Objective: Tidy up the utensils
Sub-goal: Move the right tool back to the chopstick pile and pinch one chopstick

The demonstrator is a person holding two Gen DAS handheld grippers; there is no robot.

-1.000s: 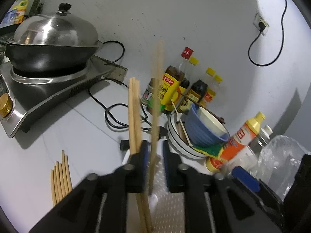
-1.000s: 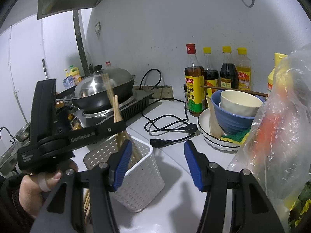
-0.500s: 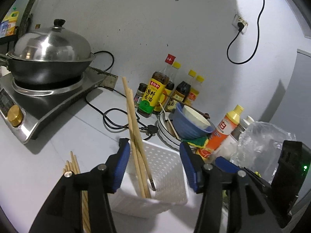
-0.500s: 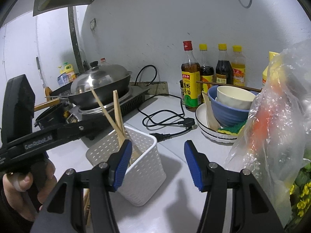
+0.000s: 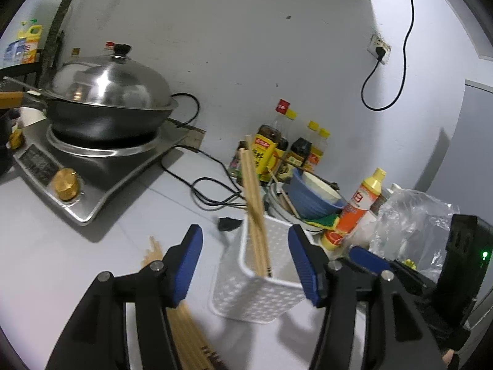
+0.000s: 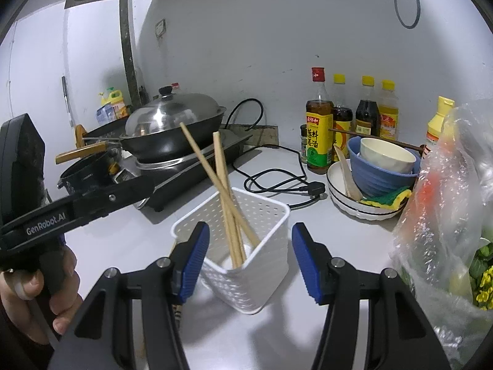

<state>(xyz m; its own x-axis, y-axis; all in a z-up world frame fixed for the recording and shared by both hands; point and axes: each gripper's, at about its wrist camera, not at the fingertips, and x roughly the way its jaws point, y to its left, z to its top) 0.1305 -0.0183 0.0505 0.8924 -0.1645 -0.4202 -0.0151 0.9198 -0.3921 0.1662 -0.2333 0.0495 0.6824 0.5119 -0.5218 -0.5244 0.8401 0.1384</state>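
- Three long pale wooden chopsticks [image 6: 226, 194] are leaning inside one white perforated plastic basket [image 6: 265, 265], which is standing on the white counter [image 6: 311, 333]; two are lying together and one is crossing them.
- More wooden chopsticks [image 5: 185, 323] are lying in a loose bundle on the counter just left of the basket; their count cannot be told.
- The left tongs [image 5: 245, 265] are opening, standing wide with blue pads either side of the basket, gripping nothing.
- The right tongs [image 6: 250, 262] are hanging wide around the basket's near corner, pads apart from it, holding nothing.
- One lidded black wok [image 6: 175, 123] is sitting on a steel cooktop at far left.
- Four sauce bottles [image 6: 351, 120] are standing at the far wall, beside one blue bowl [image 6: 379, 178] holding a cream bowl.
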